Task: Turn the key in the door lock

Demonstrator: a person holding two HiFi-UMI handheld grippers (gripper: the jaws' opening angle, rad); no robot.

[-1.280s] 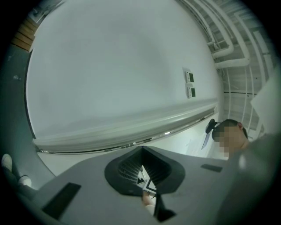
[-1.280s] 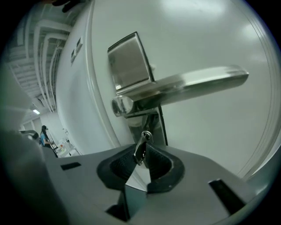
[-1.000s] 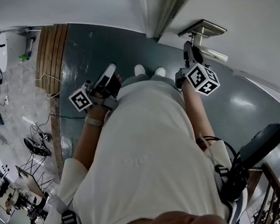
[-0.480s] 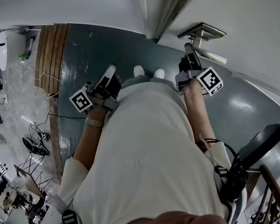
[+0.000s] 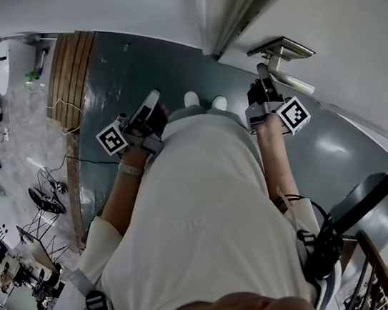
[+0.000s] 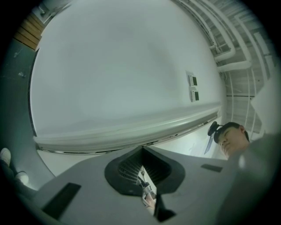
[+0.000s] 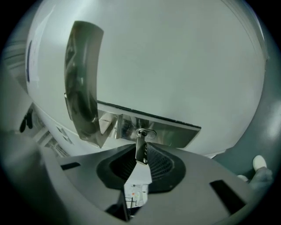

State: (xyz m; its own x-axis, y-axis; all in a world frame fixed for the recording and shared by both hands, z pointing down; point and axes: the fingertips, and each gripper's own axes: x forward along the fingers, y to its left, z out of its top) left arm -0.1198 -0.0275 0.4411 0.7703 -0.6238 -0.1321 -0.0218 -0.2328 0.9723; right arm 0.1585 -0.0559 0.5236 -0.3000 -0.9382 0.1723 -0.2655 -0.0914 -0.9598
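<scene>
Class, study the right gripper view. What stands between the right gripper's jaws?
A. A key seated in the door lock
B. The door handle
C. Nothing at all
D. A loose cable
A: the right gripper view shows the key seated in the door lock, held between the jaws of the right gripper, while the door handle stands apart at the left.
</scene>
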